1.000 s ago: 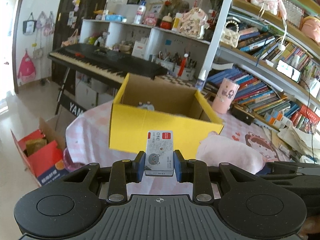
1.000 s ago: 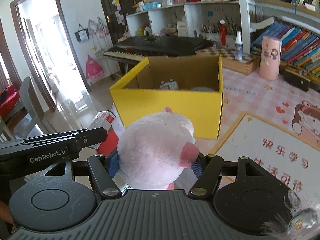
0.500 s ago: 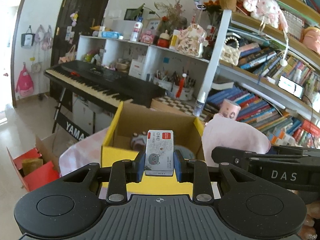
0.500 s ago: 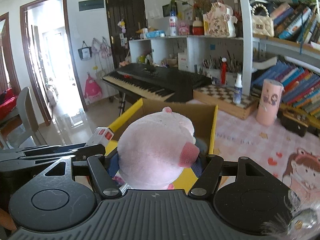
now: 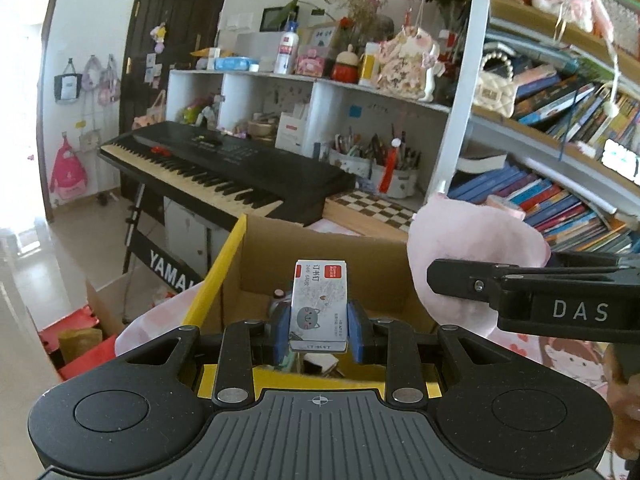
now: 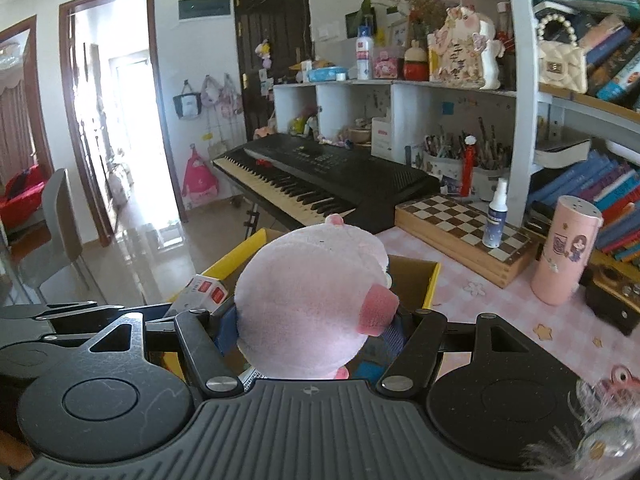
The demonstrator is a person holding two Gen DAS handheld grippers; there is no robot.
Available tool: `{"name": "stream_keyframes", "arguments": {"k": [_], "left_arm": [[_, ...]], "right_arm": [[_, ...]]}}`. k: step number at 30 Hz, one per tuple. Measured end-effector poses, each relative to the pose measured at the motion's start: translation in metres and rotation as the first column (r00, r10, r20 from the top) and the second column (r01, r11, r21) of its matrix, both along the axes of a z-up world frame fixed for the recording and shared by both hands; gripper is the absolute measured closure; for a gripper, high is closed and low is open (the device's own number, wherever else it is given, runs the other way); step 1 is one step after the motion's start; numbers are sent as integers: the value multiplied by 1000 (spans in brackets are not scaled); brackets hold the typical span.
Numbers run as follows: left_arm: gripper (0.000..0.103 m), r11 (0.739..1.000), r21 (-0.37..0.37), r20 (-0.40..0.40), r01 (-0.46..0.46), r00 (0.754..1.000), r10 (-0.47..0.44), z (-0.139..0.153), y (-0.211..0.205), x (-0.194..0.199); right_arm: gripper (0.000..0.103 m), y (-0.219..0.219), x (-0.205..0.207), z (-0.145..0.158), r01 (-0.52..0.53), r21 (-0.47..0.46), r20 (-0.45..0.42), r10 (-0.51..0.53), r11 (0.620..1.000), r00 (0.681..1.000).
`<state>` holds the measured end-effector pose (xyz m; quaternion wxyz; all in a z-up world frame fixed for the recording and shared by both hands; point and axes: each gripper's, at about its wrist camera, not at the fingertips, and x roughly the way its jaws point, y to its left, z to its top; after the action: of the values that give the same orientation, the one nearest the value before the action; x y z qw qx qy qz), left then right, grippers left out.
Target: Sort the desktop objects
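Blue-padded left fingers [image 5: 283,330] pinch a staple box [image 5: 319,305] above the yellow carton [image 5: 218,276]; right fingers [image 6: 226,326] clamp a pink plush [image 6: 310,304].

Black keyboard [image 6: 320,184] on stand; chessboard [image 6: 464,224] with spray bottle [image 6: 494,216]; pink tumbler [image 6: 564,250] beside.

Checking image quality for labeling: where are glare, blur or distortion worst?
Left wrist view: doorway blown out at left edge, bookshelf bowed by fisheye, staple box sharp. Right wrist view: doorway overexposed, glare on floor, pink plush slightly soft.
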<state>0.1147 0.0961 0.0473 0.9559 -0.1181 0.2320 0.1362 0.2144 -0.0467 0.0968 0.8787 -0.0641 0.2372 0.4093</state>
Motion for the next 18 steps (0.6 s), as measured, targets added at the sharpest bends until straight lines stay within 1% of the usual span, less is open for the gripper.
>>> {"name": "stream_keyframes", "arguments": {"k": [7, 15, 18], "left_arm": [[75, 1000, 20, -102, -16, 995, 18, -22, -3, 36], [75, 999, 40, -188, -14, 982, 22, -39, -9, 59], [75, 998, 59, -214, -9, 977, 21, -44, -12, 66]], "right_arm": [[37, 12, 36, -12, -45, -41, 0, 45, 998, 999], [37, 23, 69, -22, -99, -77, -22, 98, 992, 995], [37, 25, 79, -26, -121, -86, -41, 118, 989, 992]]}}
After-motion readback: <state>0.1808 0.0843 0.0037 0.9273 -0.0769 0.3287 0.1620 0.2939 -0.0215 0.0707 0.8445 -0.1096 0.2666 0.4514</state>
